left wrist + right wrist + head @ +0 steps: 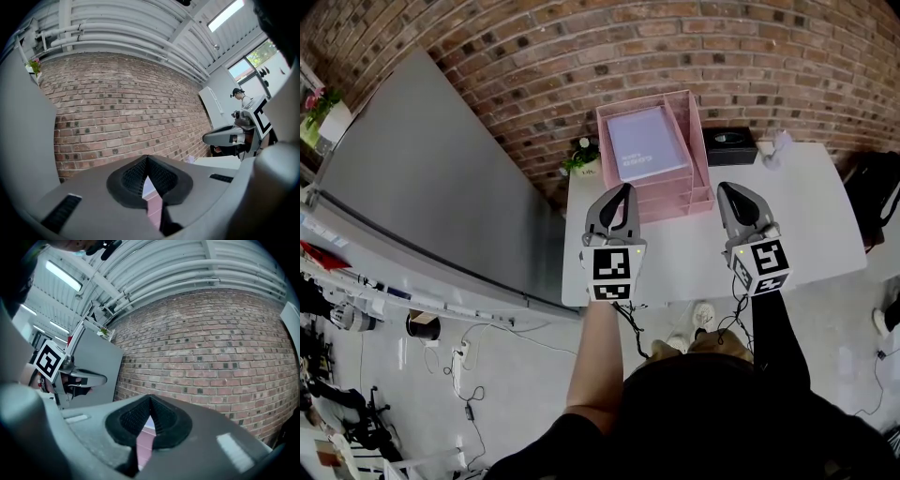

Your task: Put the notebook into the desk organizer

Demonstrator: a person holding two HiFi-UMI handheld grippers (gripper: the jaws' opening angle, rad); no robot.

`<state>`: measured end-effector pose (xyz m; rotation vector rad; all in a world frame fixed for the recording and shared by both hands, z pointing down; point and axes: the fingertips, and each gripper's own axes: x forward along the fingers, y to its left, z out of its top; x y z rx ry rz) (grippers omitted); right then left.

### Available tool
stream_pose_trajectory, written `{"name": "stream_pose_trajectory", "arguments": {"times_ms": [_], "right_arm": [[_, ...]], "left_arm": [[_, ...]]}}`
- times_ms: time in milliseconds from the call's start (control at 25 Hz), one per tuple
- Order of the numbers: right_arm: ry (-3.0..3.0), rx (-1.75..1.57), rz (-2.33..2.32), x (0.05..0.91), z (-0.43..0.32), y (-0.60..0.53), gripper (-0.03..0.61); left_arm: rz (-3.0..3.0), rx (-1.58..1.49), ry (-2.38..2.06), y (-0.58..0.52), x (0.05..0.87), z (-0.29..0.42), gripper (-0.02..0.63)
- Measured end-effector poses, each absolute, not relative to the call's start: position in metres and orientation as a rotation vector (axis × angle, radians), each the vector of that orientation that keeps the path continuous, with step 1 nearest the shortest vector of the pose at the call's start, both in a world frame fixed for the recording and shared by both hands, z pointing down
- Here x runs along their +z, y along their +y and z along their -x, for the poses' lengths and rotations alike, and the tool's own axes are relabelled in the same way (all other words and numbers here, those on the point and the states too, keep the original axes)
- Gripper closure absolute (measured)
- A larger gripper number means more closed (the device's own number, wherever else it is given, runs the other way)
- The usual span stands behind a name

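Note:
A lavender notebook [645,142] lies flat inside the pink desk organizer [700,150], which stands at the back of the white table [806,211] against the brick wall. My left gripper [625,188] hovers level over the table just in front of the organizer, shut, with nothing in it. My right gripper [727,187] hangs beside it to the right, also shut and empty. In the left gripper view the closed jaws [147,157] point at the brick wall, and a sliver of pink organizer [154,213] shows below them. The right gripper view shows the same [150,397].
A black box [730,145] and a small white object [779,146] sit at the table's back right. A small potted plant [584,157] stands at the back left corner. A tall grey panel [422,178] runs along the left. Cables lie on the floor.

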<state>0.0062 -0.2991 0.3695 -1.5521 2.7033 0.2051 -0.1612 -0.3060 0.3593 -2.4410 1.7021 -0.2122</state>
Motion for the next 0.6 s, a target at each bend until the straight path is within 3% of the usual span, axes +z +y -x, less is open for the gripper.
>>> {"name": "stream_pose_trajectory", "arguments": {"times_ms": [600], "right_arm": [[2.76,0.22,1.485,0.37,0.021,-0.3,0.578]], "left_arm": [[2.43,-0.213,1.738,-0.299,0.362,0.177,0.606]]}}
